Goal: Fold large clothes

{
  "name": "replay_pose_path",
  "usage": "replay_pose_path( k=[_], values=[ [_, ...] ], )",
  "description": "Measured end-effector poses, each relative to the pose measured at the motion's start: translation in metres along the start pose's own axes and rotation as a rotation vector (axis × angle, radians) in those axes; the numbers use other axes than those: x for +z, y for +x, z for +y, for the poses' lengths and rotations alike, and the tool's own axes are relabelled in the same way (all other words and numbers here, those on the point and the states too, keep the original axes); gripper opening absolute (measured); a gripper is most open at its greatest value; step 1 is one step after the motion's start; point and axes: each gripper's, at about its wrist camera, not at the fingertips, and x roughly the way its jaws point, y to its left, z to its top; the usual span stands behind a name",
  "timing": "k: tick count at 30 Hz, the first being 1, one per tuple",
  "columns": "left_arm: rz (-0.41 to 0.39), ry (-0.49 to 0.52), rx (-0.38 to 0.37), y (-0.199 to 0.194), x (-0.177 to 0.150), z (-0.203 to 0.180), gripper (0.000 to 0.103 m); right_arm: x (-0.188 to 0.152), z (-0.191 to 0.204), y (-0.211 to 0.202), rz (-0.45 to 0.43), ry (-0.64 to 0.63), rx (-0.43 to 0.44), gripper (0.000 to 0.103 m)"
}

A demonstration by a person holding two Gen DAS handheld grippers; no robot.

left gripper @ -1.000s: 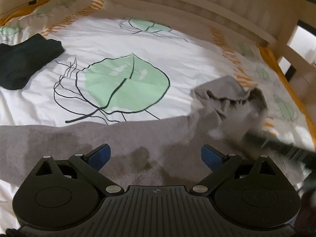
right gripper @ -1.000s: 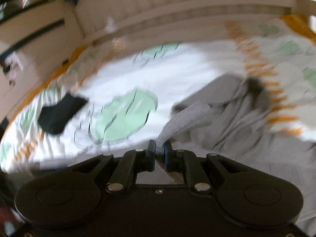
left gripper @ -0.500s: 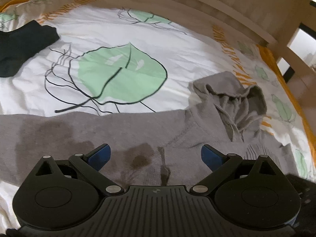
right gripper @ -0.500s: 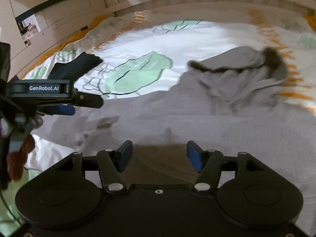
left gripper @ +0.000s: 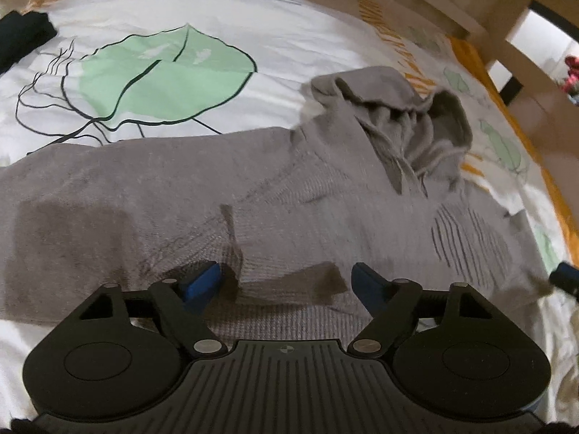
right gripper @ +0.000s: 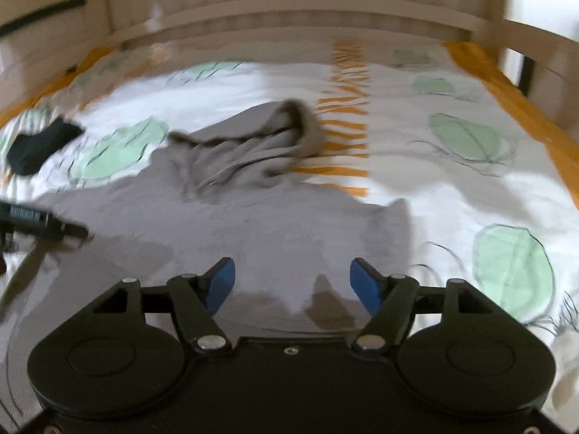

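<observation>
The bed point(left gripper: 253, 29) fills both views, covered by a white sheet printed with green leaves and orange stripes, a pale rail running along its far side. Spread across the near half of it lies the grey hooded sweatshirt point(left gripper: 181, 188), its body mostly flat, stretching from the left edge toward the right. Its hood point(left gripper: 416, 119) is bunched in a loose heap at the far right of the garment, with drawcords trailing over the chest. A small dark garment point(left gripper: 21, 39) sits well apart at the far left of the bed.

The left tool point(left gripper: 286, 282) hovers over the near hem with its blue pads spread apart, gripping nothing. The right tool point(right gripper: 292, 282) is likewise released, over the right part of the body; that view is blurred.

The sweatshirt looks thick, soft and limp, probably fairly heavy for cloth, so it should drape and drag rather than slide. A firm pinch through a hem, a shoulder seam or a cuff edge would likely hold best, with both tools lifting together so the fold lands straight.
</observation>
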Motion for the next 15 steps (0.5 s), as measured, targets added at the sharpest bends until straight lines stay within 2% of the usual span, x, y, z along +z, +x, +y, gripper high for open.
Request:
replay_pose_path(
  k=[2, 5, 7, 8, 9, 11, 15],
  values=[
    [-0.007, 0.010, 0.001, 0.001, -0.003, -0.002, 0.074, -0.003, -0.016, 0.002, -0.010, 0.055, -0.010, 0.073],
    [-0.033, 0.017, 0.014, -0.001, -0.002, -0.006, 0.056, 0.002, -0.036, 0.010, 0.011, 0.155, -0.037, 0.074],
    [-0.059, 0.032, 0.047, -0.002, -0.001, -0.010, 0.040, 0.006, -0.049, 0.013, 0.011, 0.221, -0.041, 0.074],
    [-0.071, 0.040, 0.054, -0.002, -0.001, -0.011, 0.023, 0.007, -0.056, 0.015, 0.010, 0.250, -0.053, 0.074],
    [-0.081, 0.041, 0.056, -0.002, 0.000, -0.012, 0.014, 0.008, -0.062, 0.016, 0.009, 0.279, -0.068, 0.075],
    [-0.109, 0.027, 0.043, -0.006, 0.002, -0.010, 0.009, 0.007, -0.072, 0.017, 0.011, 0.317, -0.090, 0.075],
    [-0.200, -0.024, 0.007, -0.028, 0.012, -0.002, 0.007, 0.002, -0.084, 0.022, 0.044, 0.371, -0.112, 0.075]
  ],
)
